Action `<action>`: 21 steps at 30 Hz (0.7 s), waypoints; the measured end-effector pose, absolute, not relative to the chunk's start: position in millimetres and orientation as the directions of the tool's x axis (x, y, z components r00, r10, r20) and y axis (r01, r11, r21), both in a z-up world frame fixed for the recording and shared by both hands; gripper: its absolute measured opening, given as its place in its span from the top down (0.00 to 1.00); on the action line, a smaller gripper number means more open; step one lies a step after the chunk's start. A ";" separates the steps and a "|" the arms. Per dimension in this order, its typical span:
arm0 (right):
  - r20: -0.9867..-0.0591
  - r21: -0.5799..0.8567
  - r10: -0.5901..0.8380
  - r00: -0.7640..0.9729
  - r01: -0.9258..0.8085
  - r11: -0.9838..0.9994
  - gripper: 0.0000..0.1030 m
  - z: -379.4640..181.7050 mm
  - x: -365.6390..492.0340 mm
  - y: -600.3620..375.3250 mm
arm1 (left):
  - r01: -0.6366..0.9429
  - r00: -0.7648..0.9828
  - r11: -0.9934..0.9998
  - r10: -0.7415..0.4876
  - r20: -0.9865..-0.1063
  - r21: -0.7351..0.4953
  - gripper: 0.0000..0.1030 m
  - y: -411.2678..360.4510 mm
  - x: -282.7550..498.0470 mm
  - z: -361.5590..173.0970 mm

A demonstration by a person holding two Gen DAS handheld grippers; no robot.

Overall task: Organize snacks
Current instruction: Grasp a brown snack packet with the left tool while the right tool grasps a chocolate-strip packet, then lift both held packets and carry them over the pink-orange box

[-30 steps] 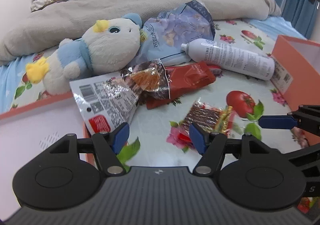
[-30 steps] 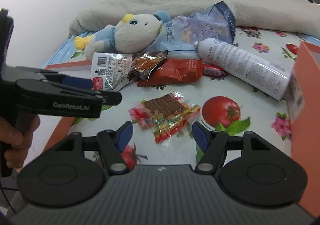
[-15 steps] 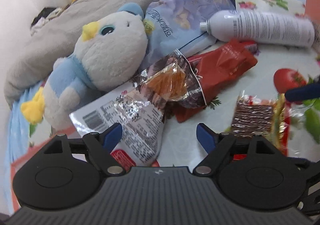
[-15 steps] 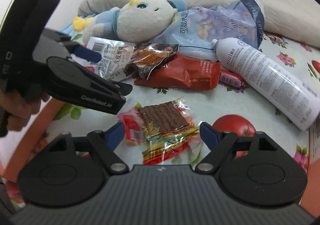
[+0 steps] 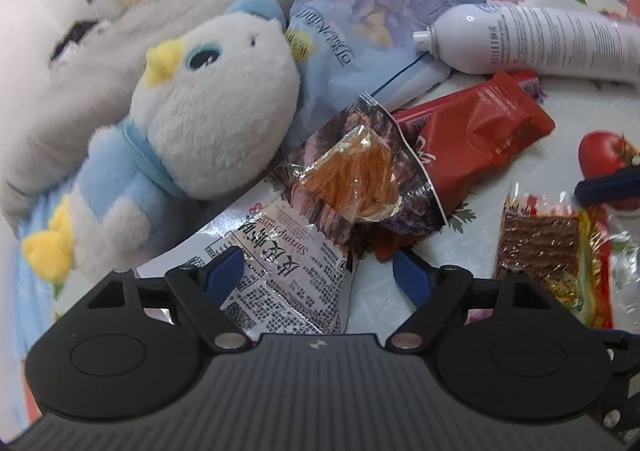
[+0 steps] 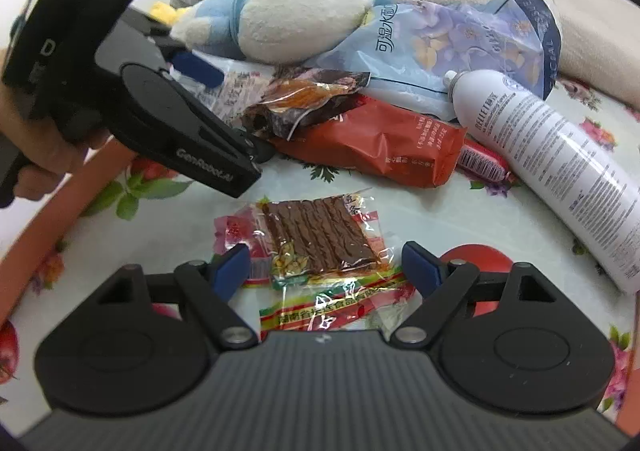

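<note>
The left gripper [image 5: 318, 271] has its blue fingertips [image 5: 224, 271] spread wide and easing slightly closed, straddling the lower end of a white shrimp-flavour snack packet [image 5: 280, 279] without pressing on it. Just beyond lies a dark packet of orange dried snack [image 5: 352, 175], overlapping a red snack pouch [image 5: 476, 139]. The right gripper [image 6: 326, 265] also stands wide open and empty, its fingertips [image 6: 420, 265] on either side of a clear packet of brown spicy strips [image 6: 316, 235] lying flat on the flowered bedsheet [image 6: 440, 219]. Behind the snacks rest a white-and-blue plush toy [image 5: 200, 119], a pale blue facial-tissue pack [image 6: 460, 47] and a white spray can [image 6: 560, 159] lying on its side. A hand [image 6: 40, 155] holds the left gripper's handle.
</note>
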State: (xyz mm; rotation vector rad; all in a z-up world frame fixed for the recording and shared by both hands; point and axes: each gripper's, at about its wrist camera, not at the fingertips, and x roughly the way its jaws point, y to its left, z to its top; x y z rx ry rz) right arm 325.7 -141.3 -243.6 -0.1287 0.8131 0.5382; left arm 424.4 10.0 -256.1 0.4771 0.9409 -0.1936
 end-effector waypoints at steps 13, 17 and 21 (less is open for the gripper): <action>-0.750 0.064 0.412 0.518 -0.562 0.824 0.30 -237.6 326.2 -138.3 | 0.313 0.556 0.938 -0.052 -0.830 0.151 0.73 21.5 415.1 -251.3; -0.756 0.066 0.417 0.504 -0.576 0.815 0.36 -235.2 318.0 -135.6 | 0.298 0.553 0.948 -0.071 -0.830 0.117 0.79 21.2 404.8 -246.8; -0.764 0.062 0.409 0.499 -0.574 0.816 0.41 -232.6 305.6 -133.5 | 0.261 0.557 0.962 -0.084 -0.827 0.078 0.80 22.4 390.5 -240.8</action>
